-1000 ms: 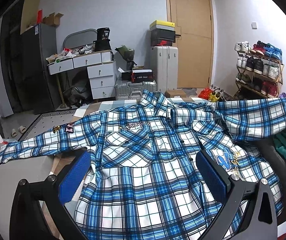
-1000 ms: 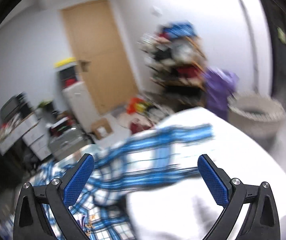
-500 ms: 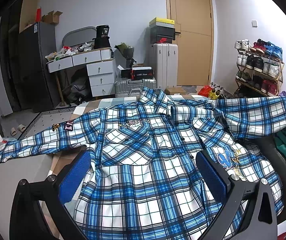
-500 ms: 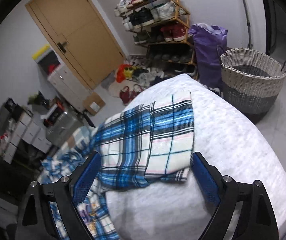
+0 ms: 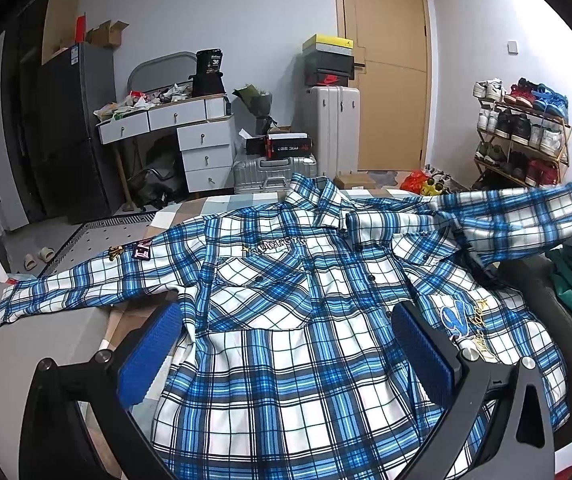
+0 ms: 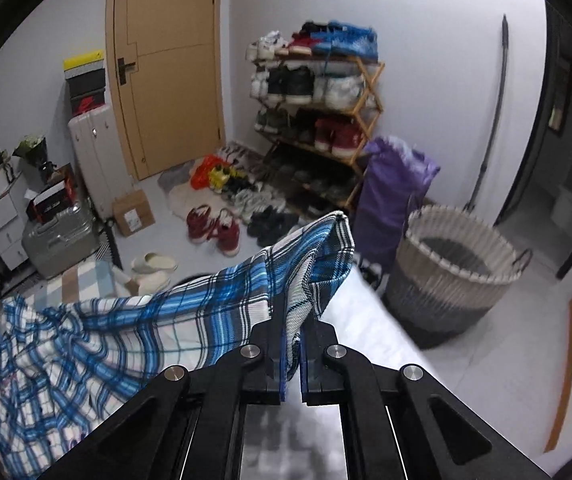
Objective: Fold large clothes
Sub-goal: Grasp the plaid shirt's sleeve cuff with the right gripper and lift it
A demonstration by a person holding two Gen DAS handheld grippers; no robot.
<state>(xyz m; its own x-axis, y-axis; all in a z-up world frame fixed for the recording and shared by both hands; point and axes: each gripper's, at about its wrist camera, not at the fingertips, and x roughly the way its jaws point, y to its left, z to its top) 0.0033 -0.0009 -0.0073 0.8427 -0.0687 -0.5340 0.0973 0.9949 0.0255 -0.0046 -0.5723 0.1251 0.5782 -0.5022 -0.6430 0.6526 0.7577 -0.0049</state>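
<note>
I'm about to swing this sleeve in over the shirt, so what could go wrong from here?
1. The right gripper pinches only the cuff edge of the blue-and-white plaid shirt; a quick pull could slip it free.
2. The open left gripper hovers without pinning the body, so it may drag.
3. The woven laundry basket stands close by.

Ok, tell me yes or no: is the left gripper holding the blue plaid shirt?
No, the left gripper hangs open above the blue plaid shirt.
</note>
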